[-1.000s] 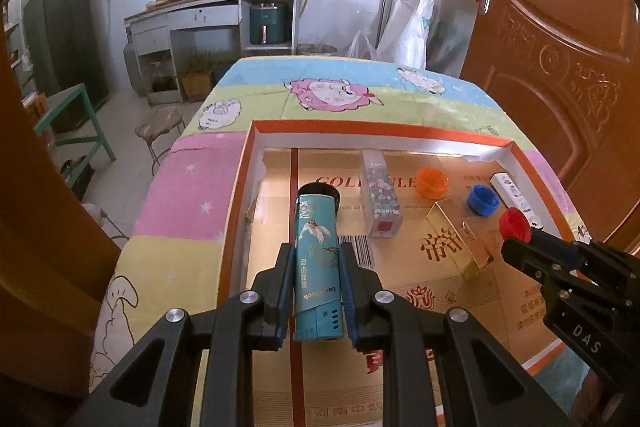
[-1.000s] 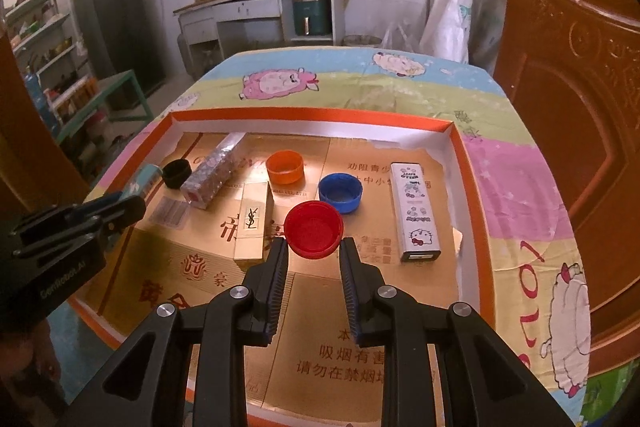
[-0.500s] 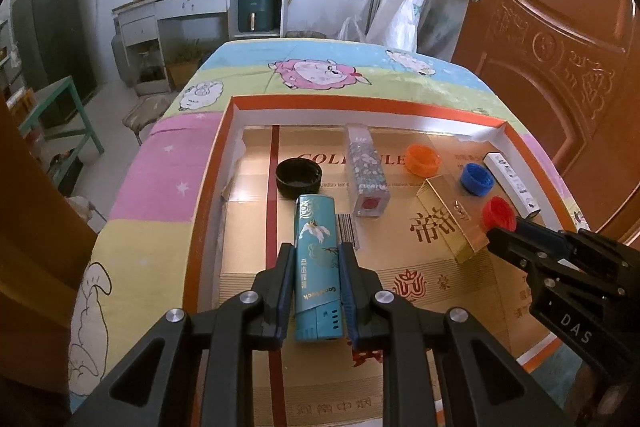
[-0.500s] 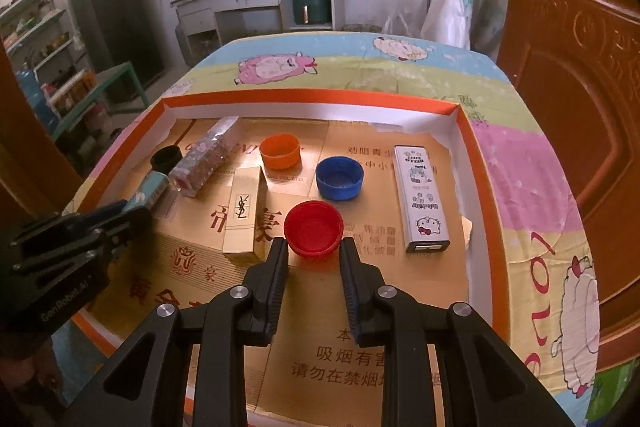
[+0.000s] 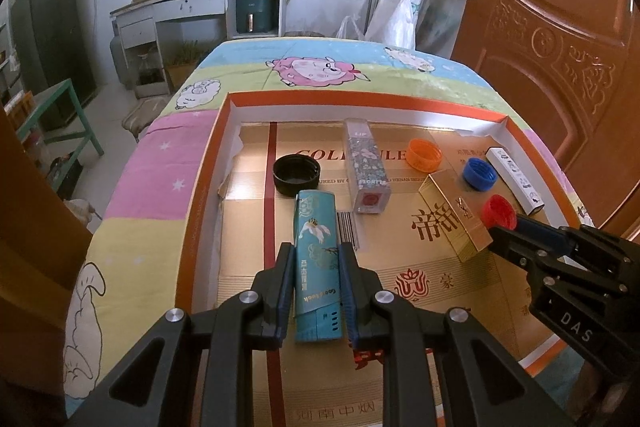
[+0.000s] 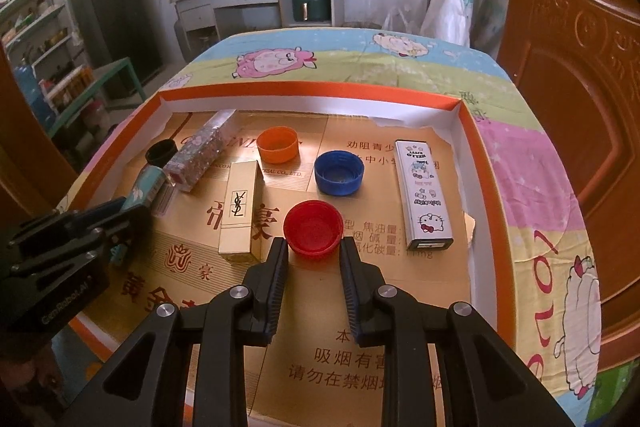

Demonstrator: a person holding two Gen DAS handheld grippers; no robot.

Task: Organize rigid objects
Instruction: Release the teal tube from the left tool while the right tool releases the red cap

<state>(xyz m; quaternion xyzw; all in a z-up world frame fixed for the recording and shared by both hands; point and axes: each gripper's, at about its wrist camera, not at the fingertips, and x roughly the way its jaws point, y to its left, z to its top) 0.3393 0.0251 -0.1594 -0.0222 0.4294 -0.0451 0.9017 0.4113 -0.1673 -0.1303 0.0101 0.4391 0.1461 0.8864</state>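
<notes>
My left gripper [image 5: 315, 251] is shut on a teal box [image 5: 317, 267] that lies lengthwise between the fingers over the cardboard tray [image 5: 240, 111]. My right gripper [image 6: 313, 247] is shut on the rim of a red cap [image 6: 313, 231]. The right gripper also shows in the left wrist view [image 5: 505, 227], holding the red cap [image 5: 498, 211]. The left gripper also shows in the right wrist view [image 6: 128, 215], at the tray's left.
In the tray lie a black cap [image 5: 296, 174], a glittery box [image 5: 366, 167], an orange cap [image 6: 277, 145], a blue cap [image 6: 339, 173], a gold box [image 6: 239, 211] and a white Hello Kitty box [image 6: 425, 193]. The tray sits on a table with a cartoon sheep cloth [image 6: 280, 61]. A door [image 5: 560, 27] stands to the right.
Both grippers have drawn back toward the tray's near side with their objects. The teal box has come away from the black cap. The red cap has moved nearer, away from the blue cap.
</notes>
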